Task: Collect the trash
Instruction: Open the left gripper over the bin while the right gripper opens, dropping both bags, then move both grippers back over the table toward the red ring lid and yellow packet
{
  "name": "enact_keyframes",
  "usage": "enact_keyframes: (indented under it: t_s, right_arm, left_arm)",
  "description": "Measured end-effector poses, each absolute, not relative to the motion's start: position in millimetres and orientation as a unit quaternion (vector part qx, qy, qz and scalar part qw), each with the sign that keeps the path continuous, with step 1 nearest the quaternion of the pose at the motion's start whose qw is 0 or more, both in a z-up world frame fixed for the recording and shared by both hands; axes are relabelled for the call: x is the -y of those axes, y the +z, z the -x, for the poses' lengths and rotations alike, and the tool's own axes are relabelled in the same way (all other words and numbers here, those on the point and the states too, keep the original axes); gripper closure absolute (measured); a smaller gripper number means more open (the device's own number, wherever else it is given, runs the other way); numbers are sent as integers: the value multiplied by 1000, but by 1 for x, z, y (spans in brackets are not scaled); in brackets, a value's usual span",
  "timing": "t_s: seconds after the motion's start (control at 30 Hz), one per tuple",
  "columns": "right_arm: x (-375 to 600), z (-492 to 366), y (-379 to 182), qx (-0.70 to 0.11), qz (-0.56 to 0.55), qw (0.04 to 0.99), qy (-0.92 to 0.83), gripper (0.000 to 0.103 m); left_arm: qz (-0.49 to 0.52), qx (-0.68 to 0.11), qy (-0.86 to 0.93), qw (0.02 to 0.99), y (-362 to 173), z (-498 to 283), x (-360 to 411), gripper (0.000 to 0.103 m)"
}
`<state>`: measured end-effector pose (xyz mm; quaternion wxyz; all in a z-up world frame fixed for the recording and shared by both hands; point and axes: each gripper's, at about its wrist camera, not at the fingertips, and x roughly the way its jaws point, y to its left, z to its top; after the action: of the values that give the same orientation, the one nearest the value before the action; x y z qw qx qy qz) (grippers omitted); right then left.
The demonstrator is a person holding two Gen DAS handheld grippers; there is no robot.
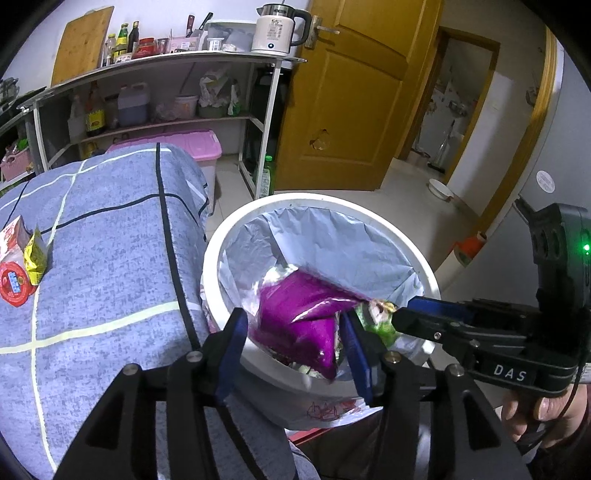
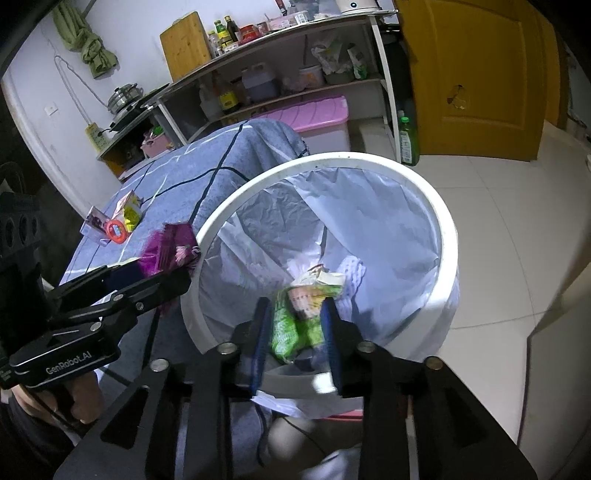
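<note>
purple wrapper (image 1: 299,317) and green wrapper (image 2: 295,317) both motion-blurred.

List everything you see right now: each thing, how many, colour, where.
Bin: one, white rim, grey liner, beside the covered table.
Purple wrapper: one, over the bin, between the left jaws.
Green wrapper: one, over the bin, between the right jaws.
Cloth: one, blue with grid lines, over the table.
Leftover packets: a few, red, yellow, on the cloth.
Kettle: one, white, top shelf.
Left gripper: black, blue pads.
Right gripper: black, blue pads.

Home kitchen, probably — kettle (image 1: 279,27), condiment-stocked shelf (image 1: 155,62).
</note>
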<state>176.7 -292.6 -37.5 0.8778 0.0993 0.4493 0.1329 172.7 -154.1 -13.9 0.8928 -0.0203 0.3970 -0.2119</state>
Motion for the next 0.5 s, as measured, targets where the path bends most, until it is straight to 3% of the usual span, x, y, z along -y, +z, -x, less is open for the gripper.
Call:
enact_keyframes:
  t_s: [0.5]
  right_arm:
    - [291,-166,-24,-431,-103,886,136,67]
  left_arm:
    - [36,-389,-208,897,-12,-165,143,46]
